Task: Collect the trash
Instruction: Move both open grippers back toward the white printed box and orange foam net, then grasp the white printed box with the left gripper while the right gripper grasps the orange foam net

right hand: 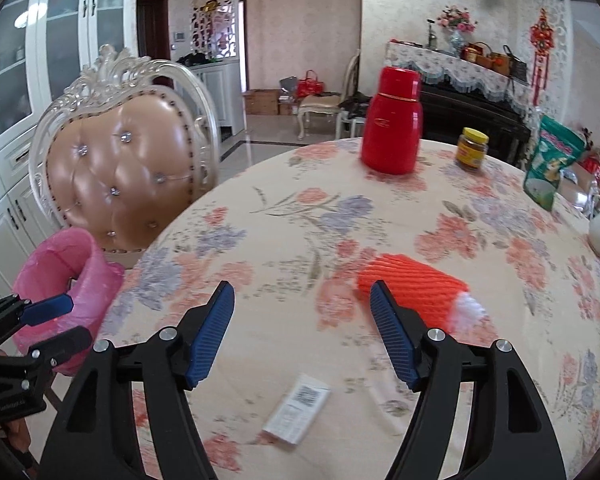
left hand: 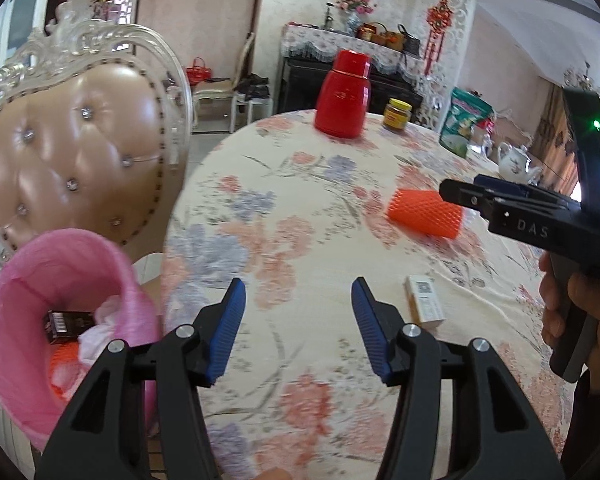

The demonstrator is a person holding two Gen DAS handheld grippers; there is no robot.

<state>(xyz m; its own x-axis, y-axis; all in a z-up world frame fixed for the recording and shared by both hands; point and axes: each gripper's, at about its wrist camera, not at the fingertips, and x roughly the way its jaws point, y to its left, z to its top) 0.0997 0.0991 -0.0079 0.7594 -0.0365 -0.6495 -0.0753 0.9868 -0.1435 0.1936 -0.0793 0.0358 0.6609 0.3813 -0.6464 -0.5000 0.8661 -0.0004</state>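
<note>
Orange foam netting (right hand: 414, 286) is lying on the floral tablecloth (left hand: 300, 208), just ahead of the right gripper (right hand: 302, 334), whose blue jaws are standing wide apart with nothing between them. A small white box (right hand: 298, 412) is resting nearer, below and between those jaws in the right wrist view. The left gripper (left hand: 298, 330) is hovering over the table edge, its jaws also parted and empty, the box (left hand: 424, 300) lying just to its right. Beside the table, in front of a padded chair (left hand: 80, 148), a pink-lined bin (left hand: 56, 252) is already holding a dark carton, some white tissue and more orange netting.

To my eye the step in hand is reaching for the next piece of trash. The netting is soft and will probably squash, so the right jaws should be coming down astride its middle and closing gently. The box is lying flat, so it needs a grip across its narrow sides. The red flask (right hand: 392, 120) and jar (right hand: 472, 148) are standing well apart from both.
</note>
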